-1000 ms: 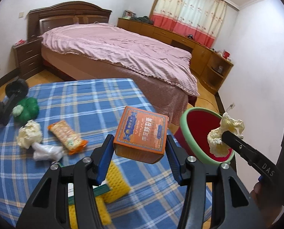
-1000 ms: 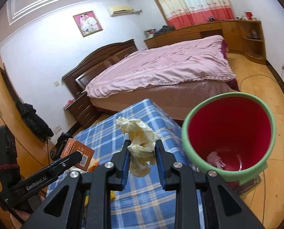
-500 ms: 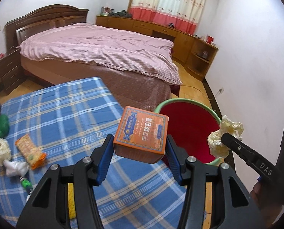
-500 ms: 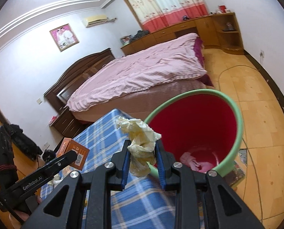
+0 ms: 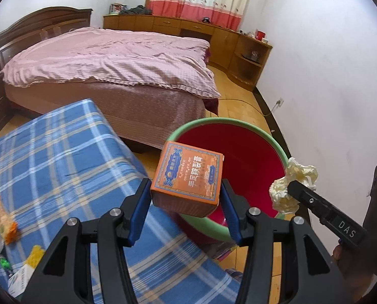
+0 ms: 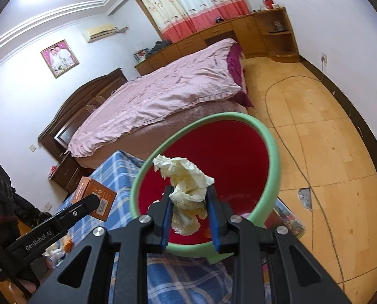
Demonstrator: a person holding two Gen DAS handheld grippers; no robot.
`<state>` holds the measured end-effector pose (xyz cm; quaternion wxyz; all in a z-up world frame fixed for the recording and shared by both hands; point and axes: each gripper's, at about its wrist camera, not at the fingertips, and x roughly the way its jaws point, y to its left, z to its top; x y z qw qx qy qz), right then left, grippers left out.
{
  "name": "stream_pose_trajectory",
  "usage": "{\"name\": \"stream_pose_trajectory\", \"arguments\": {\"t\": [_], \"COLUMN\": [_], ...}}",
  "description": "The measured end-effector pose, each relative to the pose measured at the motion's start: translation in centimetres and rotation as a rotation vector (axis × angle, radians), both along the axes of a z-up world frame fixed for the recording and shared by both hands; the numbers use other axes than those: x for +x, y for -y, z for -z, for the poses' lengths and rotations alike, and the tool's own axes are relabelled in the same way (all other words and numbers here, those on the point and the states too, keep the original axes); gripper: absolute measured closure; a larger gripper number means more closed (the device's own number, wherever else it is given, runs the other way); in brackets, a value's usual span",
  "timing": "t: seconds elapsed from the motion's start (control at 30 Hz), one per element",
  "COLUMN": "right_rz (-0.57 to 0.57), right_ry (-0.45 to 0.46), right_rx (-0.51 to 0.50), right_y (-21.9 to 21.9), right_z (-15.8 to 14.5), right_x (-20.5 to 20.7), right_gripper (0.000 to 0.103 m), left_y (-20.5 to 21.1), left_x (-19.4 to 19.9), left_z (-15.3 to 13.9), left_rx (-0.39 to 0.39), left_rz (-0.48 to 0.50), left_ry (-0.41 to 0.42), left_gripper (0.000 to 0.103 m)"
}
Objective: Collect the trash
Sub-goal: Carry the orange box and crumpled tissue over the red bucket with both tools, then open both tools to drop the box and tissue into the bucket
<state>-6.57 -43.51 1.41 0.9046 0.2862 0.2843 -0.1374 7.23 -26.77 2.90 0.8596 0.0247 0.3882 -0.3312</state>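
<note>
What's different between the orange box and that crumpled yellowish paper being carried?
The orange box is stiff, flat-sided and printed; the crumpled paper is a plain, pale, shapeless wad. The box spans the left tool with its fingers set wide; the paper sits in the right tool with fingers much closer. The box looks bigger than the wad. Both are gripped and held by the red bin, which has a green rim.

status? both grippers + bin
Left gripper shut on orange box, at bin rim. Right gripper shut on crumpled tissue, over bin mouth. Nothing blocking the drop.
</note>
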Motion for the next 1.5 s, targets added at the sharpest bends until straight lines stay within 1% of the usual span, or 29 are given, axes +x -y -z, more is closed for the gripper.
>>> {"name": "stream_pose_trajectory", "arguments": {"t": [0.27, 0.43, 0.53, 0.73, 1.0, 1.13, 1.3, 1.43, 1.5], "right_rz": [0.033, 0.050, 0.052, 0.044, 0.044, 0.045, 0.037, 0.033, 0.037], "right_ry": [-0.041, -0.059, -0.072, -0.077, -0.075, -0.068, -0.057, -0.047, -0.043], "right_rx": [0.000, -0.002, 0.016, 0.019, 0.026, 0.039, 0.052, 0.055, 0.056], "right_y": [1.6, 2.4, 2.8, 3.0, 2.9, 2.6, 2.5, 2.5, 2.4], "right_z": [1.8, 2.7, 3.4, 4.1, 4.2, 4.1, 4.0, 3.8, 3.8], "right_x": [0.2, 0.2, 0.4, 0.6, 0.7, 0.6, 0.5, 0.5, 0.4], "right_gripper": [0.075, 0.075, 0.075, 0.075, 0.075, 0.070, 0.065, 0.059, 0.059], "left_y": [2.6, 3.3, 3.5, 4.0, 3.9, 3.9, 3.6, 3.3, 3.2], "left_x": [0.0, 0.3, 0.4, 0.3, 0.7, 0.9, 0.8, 0.7, 0.6], "left_z": [1.5, 2.4, 3.0, 3.1, 3.1, 3.3, 3.3, 3.0, 2.7], "left_rx": [0.012, 0.026, 0.030, 0.042, 0.023, 0.021, -0.004, -0.033, -0.041], "left_rz": [0.048, 0.064, 0.067, 0.079, 0.073, 0.055, 0.055, 0.061, 0.058], "left_ry": [0.002, -0.004, -0.015, 0.023, 0.017, -0.006, -0.025, -0.025, -0.018], "left_gripper": [0.049, 0.049, 0.049, 0.049, 0.049, 0.047, 0.046, 0.043, 0.043]}}
